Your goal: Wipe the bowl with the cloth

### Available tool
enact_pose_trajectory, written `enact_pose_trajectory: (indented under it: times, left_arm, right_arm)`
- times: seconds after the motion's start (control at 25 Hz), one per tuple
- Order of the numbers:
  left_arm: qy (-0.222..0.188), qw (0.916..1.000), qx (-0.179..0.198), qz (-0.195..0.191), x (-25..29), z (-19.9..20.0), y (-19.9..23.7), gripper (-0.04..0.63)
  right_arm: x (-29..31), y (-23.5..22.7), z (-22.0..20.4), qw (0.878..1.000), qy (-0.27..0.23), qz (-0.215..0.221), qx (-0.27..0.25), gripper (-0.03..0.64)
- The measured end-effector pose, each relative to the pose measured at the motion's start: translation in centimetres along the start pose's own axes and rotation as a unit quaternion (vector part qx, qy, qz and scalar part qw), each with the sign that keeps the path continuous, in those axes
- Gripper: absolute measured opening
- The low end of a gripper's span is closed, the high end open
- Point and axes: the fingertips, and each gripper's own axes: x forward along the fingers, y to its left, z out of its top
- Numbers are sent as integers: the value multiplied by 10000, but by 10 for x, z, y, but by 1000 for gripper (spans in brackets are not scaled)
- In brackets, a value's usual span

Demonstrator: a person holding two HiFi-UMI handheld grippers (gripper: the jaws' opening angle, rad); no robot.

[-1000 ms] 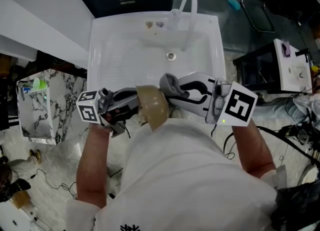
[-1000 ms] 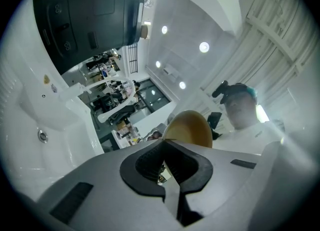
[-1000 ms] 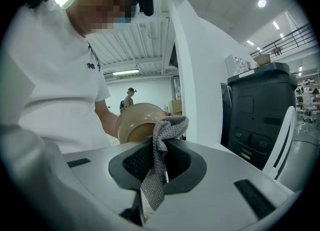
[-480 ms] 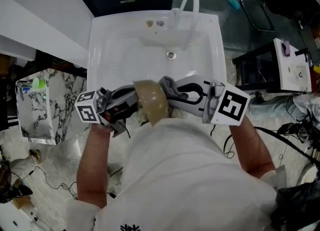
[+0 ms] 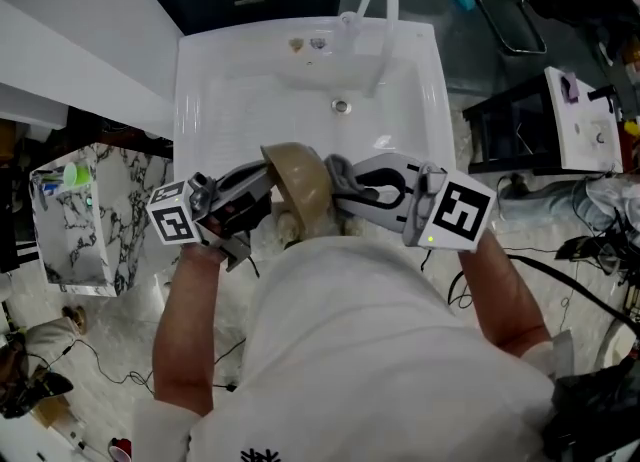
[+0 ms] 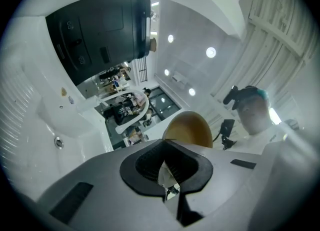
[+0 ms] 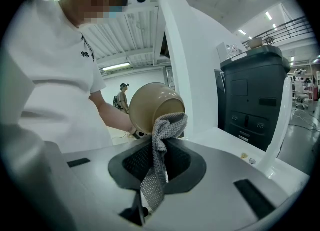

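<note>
Where the bowl [image 5: 300, 188] is: up off any surface between my two grippers, above the near edge of the sink [image 5: 196, 100] and just ahead of my chest. It is tan and tipped on its side.
Left gripper [image 5: 268, 186]: its jaws are pressed together on the bowl's rim. In the left gripper view a thin pale edge runs between the pads [image 6: 150, 167], and the bowl's rounded wall [image 6: 188, 129] rises just beyond them.
Right gripper [image 5: 338, 188]: pinching the grey cloth [image 5: 342, 172]. In the right gripper view the knit strip [image 7: 156, 172] runs up between the closed pads.
Cloth against bowl: its bunched free end [image 7: 167, 127] touches the bowl [image 7: 150, 104] at the rim.
My left forearm [image 5: 185, 330]: bare, reaching forward from my left side, with the marker cube [image 5: 172, 222] at the outer end of that gripper.
My right forearm [image 5: 500, 295]: bare, angled inward, so the two grippers meet nose to nose at the bowl.
Beyond: a white basin with a drain [image 5: 341, 106] and a curved faucet [image 5: 378, 5] at the far side.
</note>
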Motion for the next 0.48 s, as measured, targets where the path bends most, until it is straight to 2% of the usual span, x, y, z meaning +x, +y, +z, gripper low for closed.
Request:
enact_pose_trajectory:
  times: [0.48]
  left_arm:
    - [-15, 9961, -75, 877, -22, 16, 35, 15]
  right_arm:
    - [20, 9, -7, 9995, 156, -81, 256, 46]
